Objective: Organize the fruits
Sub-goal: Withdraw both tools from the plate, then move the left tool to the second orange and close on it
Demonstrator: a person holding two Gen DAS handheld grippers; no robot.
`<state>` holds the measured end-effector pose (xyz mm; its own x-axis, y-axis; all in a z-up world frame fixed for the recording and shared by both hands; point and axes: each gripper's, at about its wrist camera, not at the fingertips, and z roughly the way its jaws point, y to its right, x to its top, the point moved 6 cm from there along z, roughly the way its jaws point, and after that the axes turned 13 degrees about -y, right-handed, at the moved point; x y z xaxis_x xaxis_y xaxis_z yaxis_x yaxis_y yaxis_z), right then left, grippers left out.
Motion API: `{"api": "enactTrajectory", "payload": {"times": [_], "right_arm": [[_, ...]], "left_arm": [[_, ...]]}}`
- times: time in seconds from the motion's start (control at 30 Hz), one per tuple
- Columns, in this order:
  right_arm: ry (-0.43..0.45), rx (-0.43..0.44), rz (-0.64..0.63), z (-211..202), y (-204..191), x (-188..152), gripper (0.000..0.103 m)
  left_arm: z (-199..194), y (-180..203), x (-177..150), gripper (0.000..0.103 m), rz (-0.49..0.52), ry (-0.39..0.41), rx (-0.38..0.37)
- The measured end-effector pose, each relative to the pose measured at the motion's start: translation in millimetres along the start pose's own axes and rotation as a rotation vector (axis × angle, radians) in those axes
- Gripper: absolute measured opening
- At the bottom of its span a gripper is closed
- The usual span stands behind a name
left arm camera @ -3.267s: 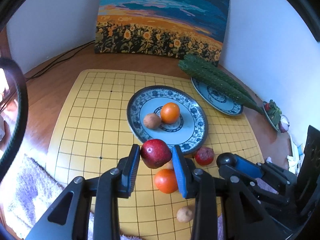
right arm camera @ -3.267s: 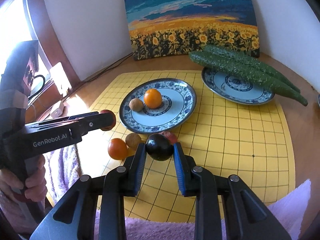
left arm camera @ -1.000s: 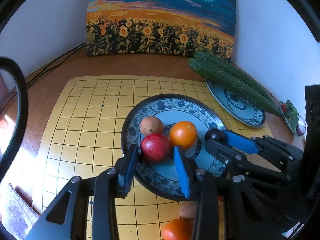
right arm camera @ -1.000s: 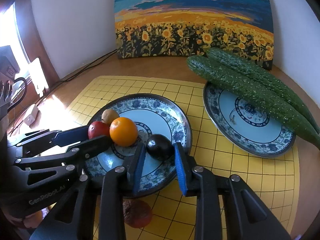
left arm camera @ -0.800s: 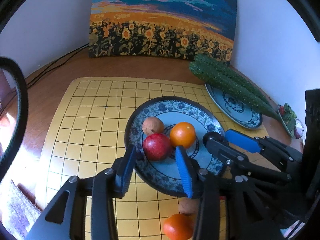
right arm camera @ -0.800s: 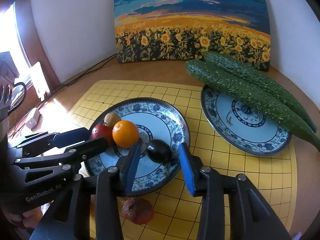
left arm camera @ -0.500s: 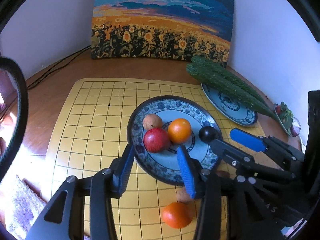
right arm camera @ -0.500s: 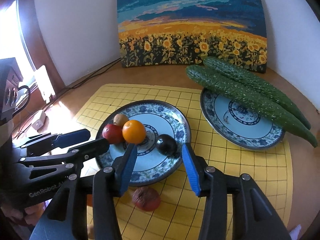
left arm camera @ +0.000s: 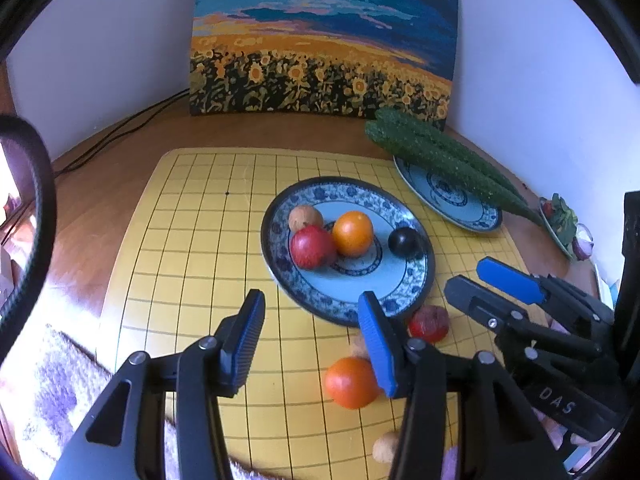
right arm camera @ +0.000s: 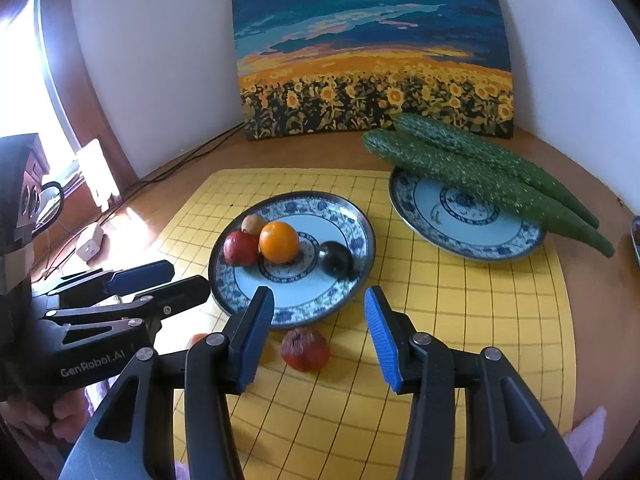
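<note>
A blue-patterned plate (left arm camera: 416,280) (right arm camera: 360,256) on the yellow grid mat holds a red apple (left arm camera: 312,246) (right arm camera: 240,248), an orange (left arm camera: 353,233) (right arm camera: 279,241), a small brown fruit (left arm camera: 305,218) (right arm camera: 253,224) and a dark plum (left arm camera: 404,241) (right arm camera: 334,257). On the mat near me lie a second orange (left arm camera: 349,382), a wrinkled red fruit (left arm camera: 429,323) (right arm camera: 305,349) and a small brown fruit (left arm camera: 385,446). My left gripper (left arm camera: 312,336) (right arm camera: 168,280) and my right gripper (right arm camera: 319,332) (left arm camera: 476,280) are open and empty, in front of the plate.
A second patterned plate (right arm camera: 460,236) (left arm camera: 444,196) at the right carries two long cucumbers (right arm camera: 480,180) (left arm camera: 444,160). A sunflower painting (right arm camera: 372,64) leans on the back wall. A purple towel (left arm camera: 48,396) lies at the mat's near left. A small dish of vegetables (left arm camera: 560,220) sits far right.
Both grippers have opened, let go of the red apple and the dark plum on the plate, and drawn back towards me.
</note>
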<state>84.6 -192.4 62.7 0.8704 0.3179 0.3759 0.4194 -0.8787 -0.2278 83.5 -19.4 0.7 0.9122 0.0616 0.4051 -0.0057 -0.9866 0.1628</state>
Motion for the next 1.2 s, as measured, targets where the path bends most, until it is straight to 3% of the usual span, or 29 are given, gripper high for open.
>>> {"api": "enactTrajectory", "payload": {"times": [1.2], "right_arm": [[-0.055,0.009,0.064,-6,4,-46,0.049]], "left_arm": [[7,15,-46,0.056,0.041,-0.077,-0.043]]}}
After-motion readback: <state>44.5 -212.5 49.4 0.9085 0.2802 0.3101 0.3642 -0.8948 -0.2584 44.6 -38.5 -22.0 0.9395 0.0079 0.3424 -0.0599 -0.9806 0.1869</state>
